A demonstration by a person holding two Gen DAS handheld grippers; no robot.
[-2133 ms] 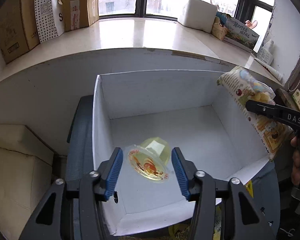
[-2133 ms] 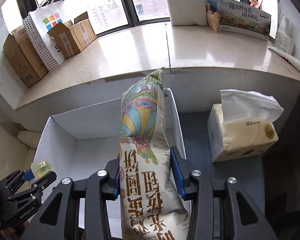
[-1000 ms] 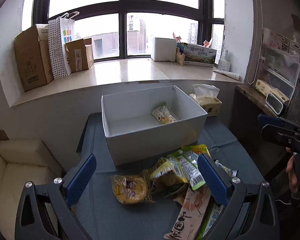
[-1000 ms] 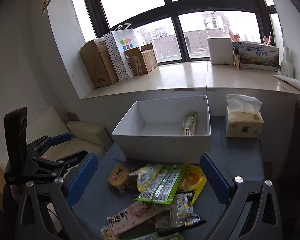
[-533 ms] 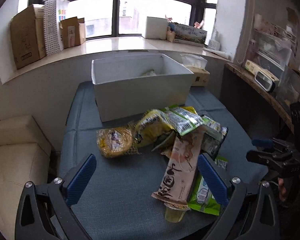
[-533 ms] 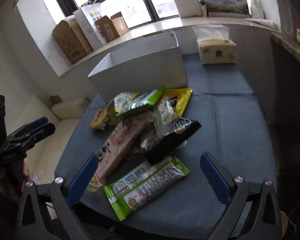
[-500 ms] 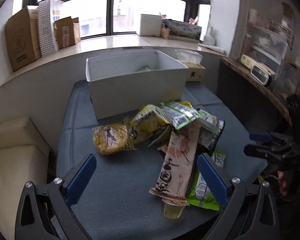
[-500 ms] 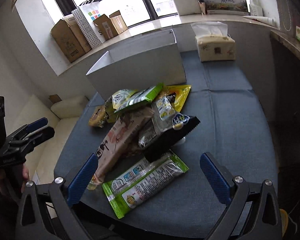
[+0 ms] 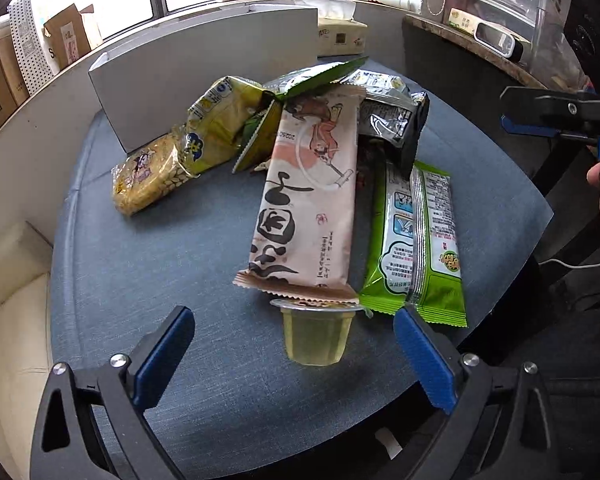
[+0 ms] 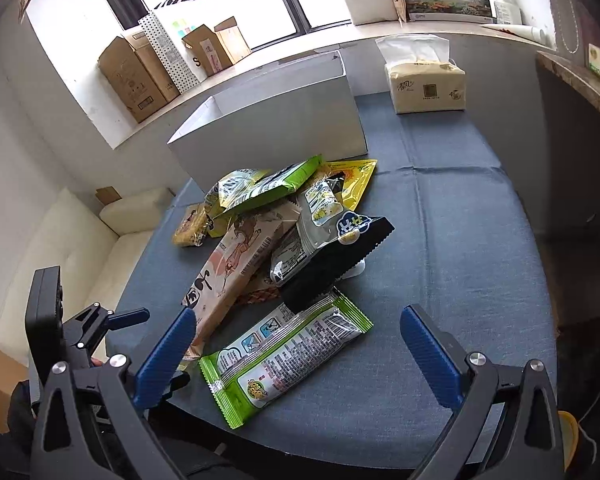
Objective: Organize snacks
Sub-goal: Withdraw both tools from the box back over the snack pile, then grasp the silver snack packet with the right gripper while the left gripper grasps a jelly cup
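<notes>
A pile of snack packets lies on the blue table (image 9: 180,248) in front of a white box (image 9: 204,76). A clear jelly cup (image 9: 315,334) stands at the near edge, its lid tucked under a long pink packet (image 9: 308,204). My left gripper (image 9: 296,360) is open and empty, its jaws on either side of the cup and just short of it. A green packet (image 10: 288,356) lies nearest my right gripper (image 10: 296,354), which is open, empty and above it. A black packet (image 10: 332,256) and a yellow noodle pack (image 9: 148,176) are in the pile.
A tissue pack (image 10: 424,80) stands on the table to the right of the white box (image 10: 272,120). Cardboard boxes (image 10: 140,76) line the windowsill. A cream sofa (image 10: 72,240) is left of the table. The table's right half (image 10: 460,220) is bare cloth.
Both grippers have left the box, where they released a jelly cup and a tall packet, and pulled back. My left gripper has dropped low toward the jelly cup at the table's near edge.
</notes>
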